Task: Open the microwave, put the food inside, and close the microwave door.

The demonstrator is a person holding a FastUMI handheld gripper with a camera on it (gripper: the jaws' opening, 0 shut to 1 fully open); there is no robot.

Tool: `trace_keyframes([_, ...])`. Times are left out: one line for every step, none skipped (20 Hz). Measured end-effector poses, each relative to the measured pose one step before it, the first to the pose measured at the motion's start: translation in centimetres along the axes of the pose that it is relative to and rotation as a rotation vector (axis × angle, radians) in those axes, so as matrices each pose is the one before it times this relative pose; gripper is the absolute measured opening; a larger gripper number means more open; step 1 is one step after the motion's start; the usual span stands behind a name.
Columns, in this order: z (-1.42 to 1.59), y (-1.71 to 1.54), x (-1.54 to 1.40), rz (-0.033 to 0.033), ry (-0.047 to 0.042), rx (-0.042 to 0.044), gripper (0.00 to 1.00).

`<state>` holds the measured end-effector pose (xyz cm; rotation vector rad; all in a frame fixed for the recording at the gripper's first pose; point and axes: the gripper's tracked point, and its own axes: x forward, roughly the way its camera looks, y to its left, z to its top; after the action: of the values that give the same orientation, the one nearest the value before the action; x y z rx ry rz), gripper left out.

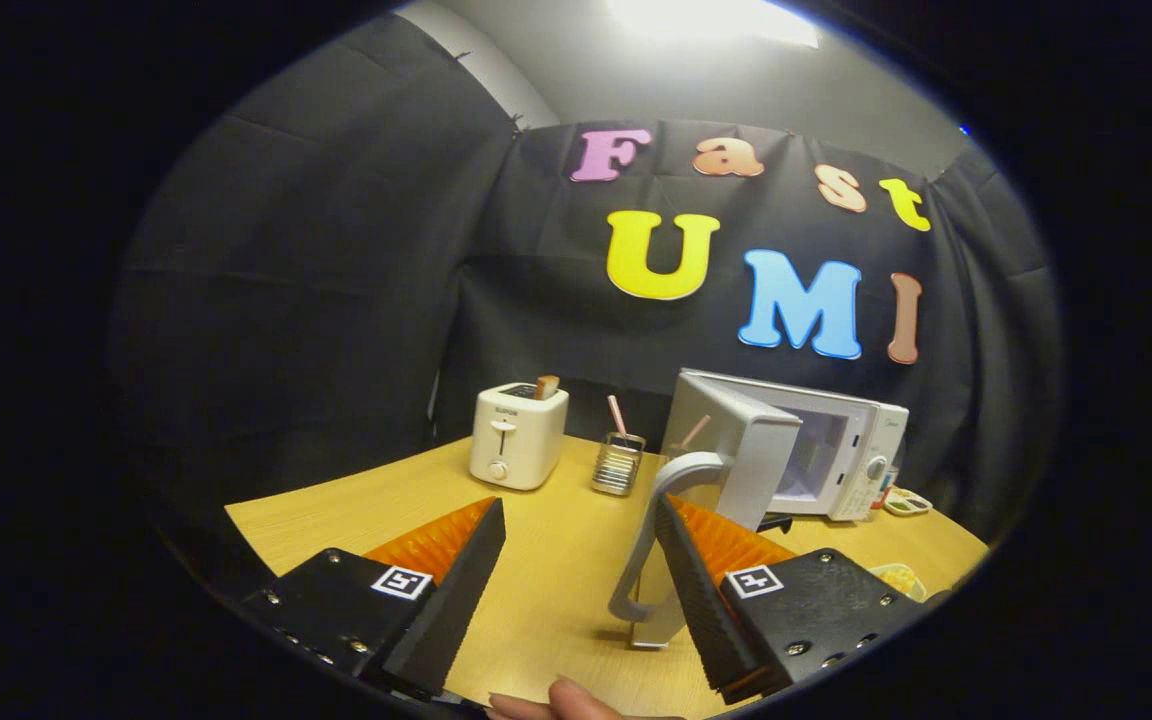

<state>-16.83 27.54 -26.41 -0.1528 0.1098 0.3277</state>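
Observation:
A white microwave (841,450) stands at the back right of the wooden table (556,560), its cavity showing. Its door (736,440) is swung wide open toward me, edge-on, with the curved grey handle (641,560) on its near side. My gripper (578,505) is open with a wide gap and nothing held. The right fingertip (681,535) lies right against the handle, seemingly tucked between handle and door. The left fingertip (481,540) hangs over bare table. A dish of yellow food (898,578) peeks out beyond the right finger.
At the back of the table stand a white toaster (518,435) with a slice of bread in it and a wire holder (619,464) with a pink stick. A small dish (906,500) sits right of the microwave. A person's fingertip (568,698) shows below the fingers.

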Motion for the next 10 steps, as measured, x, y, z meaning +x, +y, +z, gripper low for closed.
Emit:
trace_keyframes([0.125, -0.494, -0.751, 0.04914, -0.00200, 0.00477, 0.91])
trace_keyframes([0.154, -0.435, -0.635, 0.05847, 0.00446, 0.01161, 0.91])
trace_keyframes([0.081, -0.549, -0.788, 0.05596, 0.00720, 0.01542, 0.91])
trace_keyframes([0.183, -1.066, -0.817, 0.04284, -0.00002, 0.01912, 0.91])
trace_keyframes([0.137, -1.687, -1.150, 0.02562, 0.00507, 0.01765, 0.91])
trace_keyframes([0.085, -2.133, -1.079, 0.00109, -0.00044, 0.01284, 0.91])
trace_keyframes([-0.082, -2.355, -1.143, -0.01199, -0.00661, 0.00076, 0.92])
trace_keyframes([0.044, -2.675, -0.993, -0.03284, -0.01275, -0.01750, 0.91])
trace_keyframes([-0.110, -2.741, -0.819, -0.03711, -0.01704, -0.02817, 0.91])
trace_keyframes([-0.319, -2.700, -0.614, -0.03131, -0.01918, -0.02134, 0.91])
